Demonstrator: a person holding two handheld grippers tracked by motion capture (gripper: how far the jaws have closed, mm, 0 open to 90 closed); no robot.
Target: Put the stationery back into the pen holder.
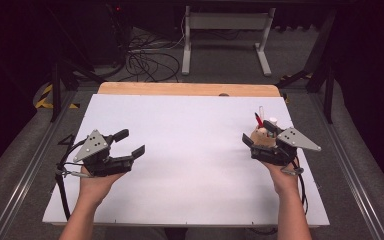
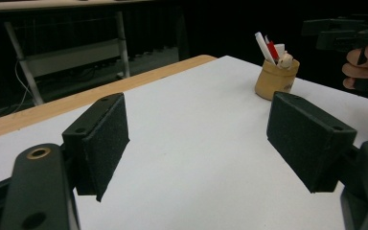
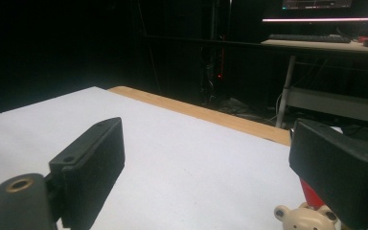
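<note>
Left: the left gripper (image 1: 130,143), held over the white table (image 1: 190,165), jaws spread wide with nothing between them. Far across the table from it, near the right edge, stands the wooden cup (image 2: 276,79) holding a red pen (image 2: 271,49), a white pen (image 2: 262,44) and a small cream figure (image 3: 305,218). Right: the right gripper (image 1: 259,136), jaws likewise apart and gripping nothing, hovers just above and beside the cup, the figure showing low between its jaws.

Left gripper (image 1: 130,144) low at left, fingers (image 2: 100,143) spread, empty. Right gripper (image 1: 260,140) at right, fingers (image 3: 88,170) spread.
</note>
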